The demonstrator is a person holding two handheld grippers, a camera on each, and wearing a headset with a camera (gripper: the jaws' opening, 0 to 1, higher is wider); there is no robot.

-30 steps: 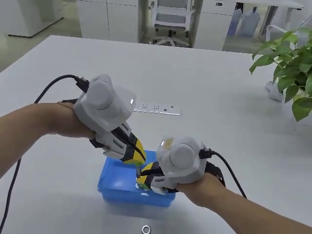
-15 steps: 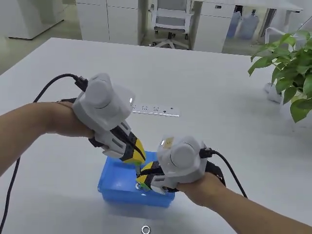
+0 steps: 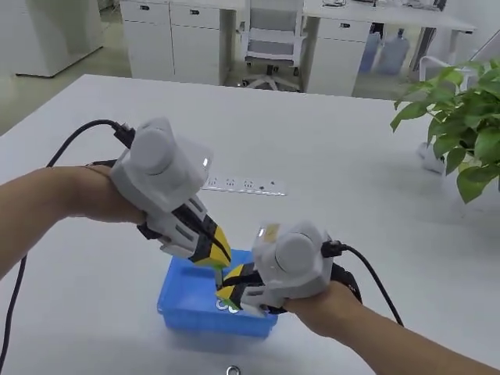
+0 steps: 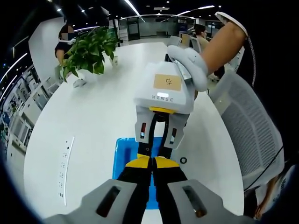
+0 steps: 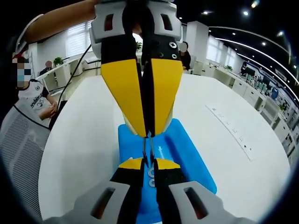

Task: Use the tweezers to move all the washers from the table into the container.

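1. Nearest us, one loose washer [image 3: 232,370] lies on the white table [image 3: 367,172]. It's just near of the blue container [image 3: 181,301], not touching it.
2. The container sits close to the table's near edge. We see at least two stored washers [image 5: 152,173] on its floor, right under the gripper tips.
3. The right gripper [image 3: 227,294] hangs over the container's right part. Its jaws are drawn together on the tweezers [image 5: 147,148], whose thin metal prongs pass between the yellow tips.
4. The left gripper [image 3: 221,262] slants down from the far left over the container. Its jaws are pressed together, pinching the tweezers' other end, so the two grippers sit tip to tip.
5. We cannot tell whether the tweezers carry a washer; their working end is hidden.
6. Farther out, a white power strip [image 3: 244,185] lies flat on the table beyond the left gripper.
7. At far right a green plant [image 3: 461,117] stands on the table. Past the table we see an office chair [image 3: 269,39] and white cabinets [image 3: 164,35].
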